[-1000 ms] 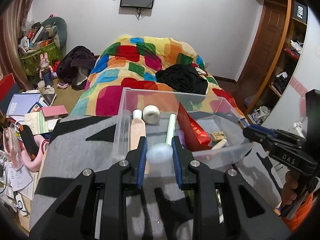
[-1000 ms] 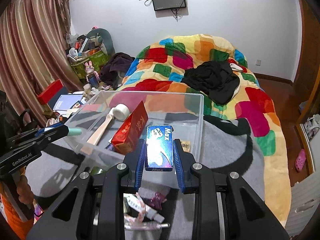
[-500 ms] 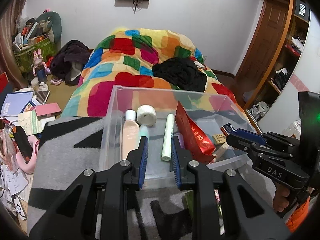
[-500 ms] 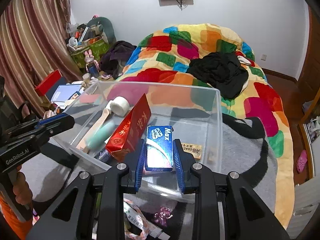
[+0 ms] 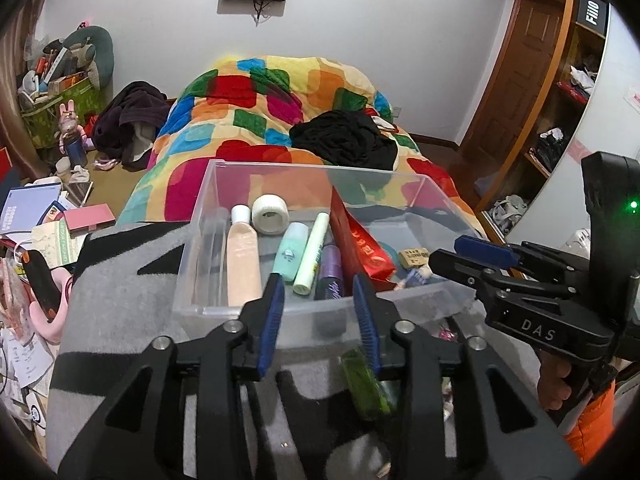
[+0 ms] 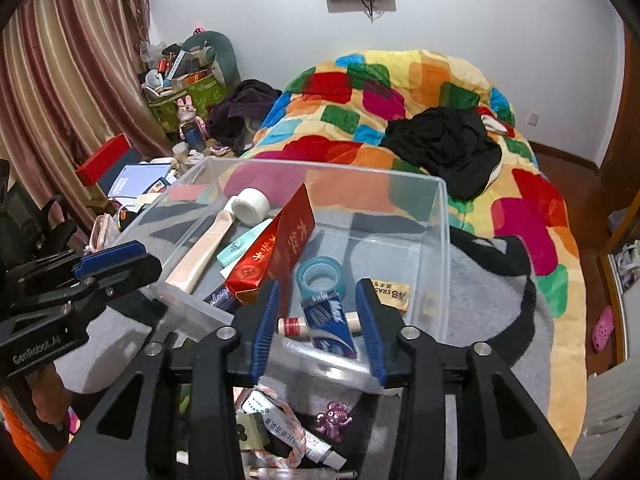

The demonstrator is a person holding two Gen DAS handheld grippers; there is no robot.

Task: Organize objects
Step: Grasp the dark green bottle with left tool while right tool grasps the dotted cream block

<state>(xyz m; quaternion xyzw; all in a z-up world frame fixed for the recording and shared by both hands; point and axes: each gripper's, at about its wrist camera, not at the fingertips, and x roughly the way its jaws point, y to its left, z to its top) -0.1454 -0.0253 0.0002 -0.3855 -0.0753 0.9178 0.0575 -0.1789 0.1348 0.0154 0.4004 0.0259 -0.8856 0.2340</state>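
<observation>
A clear plastic bin (image 5: 316, 169) (image 6: 443, 216) stands on a grey blanket. My left gripper (image 5: 319, 314) hangs over its near wall, jaws opening, nothing between them. Just beyond it, a mint bottle (image 5: 292, 251) lies in the bin beside a beige tube (image 5: 242, 266) and a pale green tube (image 5: 313, 254). My right gripper (image 6: 318, 322) is over the bin's near right part, jaws opening. A blue Max box (image 6: 330, 326) lies tilted on the bin floor between the pads (image 6: 370, 330), clear of them. Each gripper shows in the other's view: right gripper (image 5: 480, 254), left gripper (image 6: 114, 262).
The bin also holds a white tape roll (image 5: 271, 214), a red packet (image 6: 276, 250), a teal tape ring (image 6: 320, 276) and an eraser (image 6: 390, 292). A green bottle (image 5: 366, 386), a pink figurine (image 6: 334, 420) and a braided cord (image 6: 280, 438) lie in front of it. A colourful quilt (image 5: 280, 96) lies behind.
The left jaws widened and the mint bottle they held now lies in the bin. The right jaws widened and the blue Max box dropped from them onto the bin floor.
</observation>
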